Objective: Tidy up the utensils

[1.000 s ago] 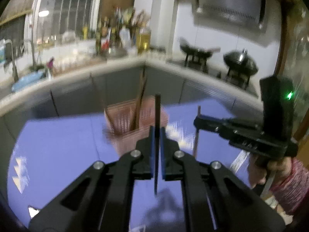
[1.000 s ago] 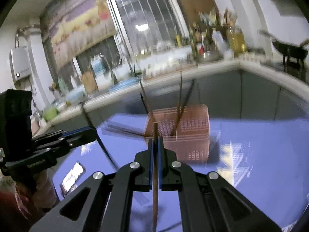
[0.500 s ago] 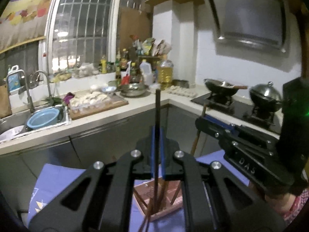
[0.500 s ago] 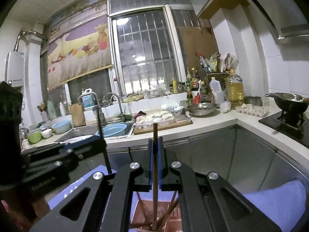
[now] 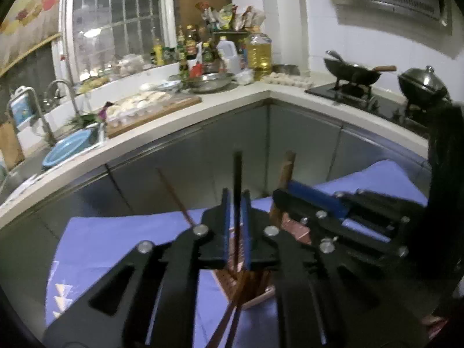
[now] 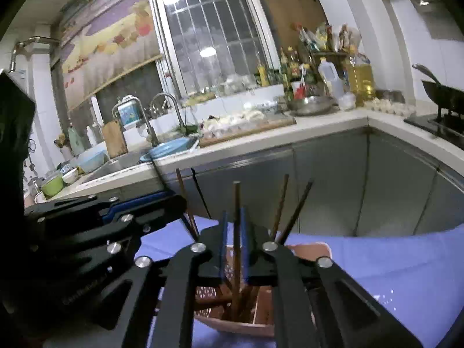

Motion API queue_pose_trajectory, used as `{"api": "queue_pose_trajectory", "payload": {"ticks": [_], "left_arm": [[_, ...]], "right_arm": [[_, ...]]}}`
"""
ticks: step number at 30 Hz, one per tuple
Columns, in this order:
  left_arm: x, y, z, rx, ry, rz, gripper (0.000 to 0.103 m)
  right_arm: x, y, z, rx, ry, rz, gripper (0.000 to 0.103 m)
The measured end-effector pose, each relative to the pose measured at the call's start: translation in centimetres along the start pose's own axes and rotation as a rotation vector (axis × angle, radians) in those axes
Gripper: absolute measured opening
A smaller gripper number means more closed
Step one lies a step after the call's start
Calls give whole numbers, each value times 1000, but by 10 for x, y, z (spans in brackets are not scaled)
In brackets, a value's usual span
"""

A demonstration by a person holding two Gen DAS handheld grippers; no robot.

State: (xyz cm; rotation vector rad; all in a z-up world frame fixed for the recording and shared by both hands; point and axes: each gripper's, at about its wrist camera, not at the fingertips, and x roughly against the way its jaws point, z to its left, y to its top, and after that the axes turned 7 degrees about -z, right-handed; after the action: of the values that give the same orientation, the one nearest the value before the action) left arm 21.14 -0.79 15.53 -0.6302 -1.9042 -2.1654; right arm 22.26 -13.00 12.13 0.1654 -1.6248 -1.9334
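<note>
Left wrist view: my left tool (image 5: 235,229) is opening around its dark chopstick (image 5: 237,179), now standing in the basket (image 5: 258,297), no longer above the desk (image 5: 116,240). Likewise the right tool (image 6: 233,240) and its brown chopstick (image 6: 237,220). Both drops look nearly done. I count one basket, roughly five other sticks.

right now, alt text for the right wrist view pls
The right gripper, jaws opening, has a brown chopstick upright between them over a pink basket of chopsticks on a blue cloth. The left gripper is alongside; kitchen counter behind.
</note>
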Motion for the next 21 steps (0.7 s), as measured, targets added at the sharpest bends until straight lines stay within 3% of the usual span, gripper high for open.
{"api": "queue_pose_trajectory", "payload": {"ticks": [3,6,7,10,11,13,16,21], "left_arm": [[24,9,9,45,-5,-50,25],[70,25,17,76,-1,-157,41],[88,28,19,85,3,-196,46],[140,24,23,118,-23,-293,48],[156,18,24,128,-28,-323,54],[182,2,24,143,-31,-366,64],[207,-35,20,163,-25,-377,67],[198,-105,-5,132,105,-226,71]], "right_arm": [[20,17,4,-22,19,-22,31],[59,36,14,-34,34,-122,50],[77,42,19,-35,38,-157,52],[121,43,31,-41,59,-225,58],[137,38,34,-44,62,-245,60],[166,17,40,-50,62,-273,68],[197,-32,45,-62,37,-274,73],[207,-121,45,-108,-89,-129,73]]}}
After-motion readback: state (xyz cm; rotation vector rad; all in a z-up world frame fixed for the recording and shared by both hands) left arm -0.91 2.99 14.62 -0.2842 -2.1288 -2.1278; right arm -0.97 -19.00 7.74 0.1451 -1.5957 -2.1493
